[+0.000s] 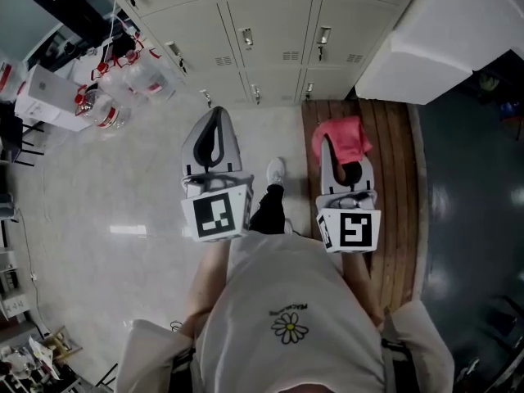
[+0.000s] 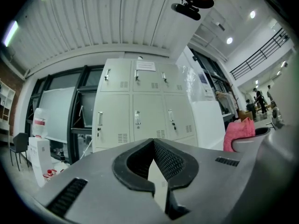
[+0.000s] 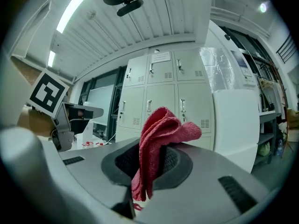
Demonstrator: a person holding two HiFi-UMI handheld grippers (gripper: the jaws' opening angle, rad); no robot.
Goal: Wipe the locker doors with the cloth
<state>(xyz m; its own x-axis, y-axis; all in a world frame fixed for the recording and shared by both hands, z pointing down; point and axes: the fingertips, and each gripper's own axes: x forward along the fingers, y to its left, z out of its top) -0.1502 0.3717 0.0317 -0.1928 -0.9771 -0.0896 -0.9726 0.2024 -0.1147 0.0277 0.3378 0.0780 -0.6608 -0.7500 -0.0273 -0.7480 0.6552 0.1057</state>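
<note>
Pale glossy floor (image 1: pixel 123 219) (wooden decking (image 1: pixel 397 187) alongside) under ribbed ceiling (image 2: pixel 107 17).

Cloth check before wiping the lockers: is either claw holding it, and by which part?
Right claw is shut on the red cloth, around its bunched middle; left claw, shut, holds nothing.

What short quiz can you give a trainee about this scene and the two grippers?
1. True or false: the left gripper is shut with nothing between its jaws.
2. What grips the pink-red cloth? A the left gripper, B the right gripper, C a bare hand.
3. Fill in: the cloth is not yet touching the ____.

Key: 1 true; 2 B; 3 locker doors.
</note>
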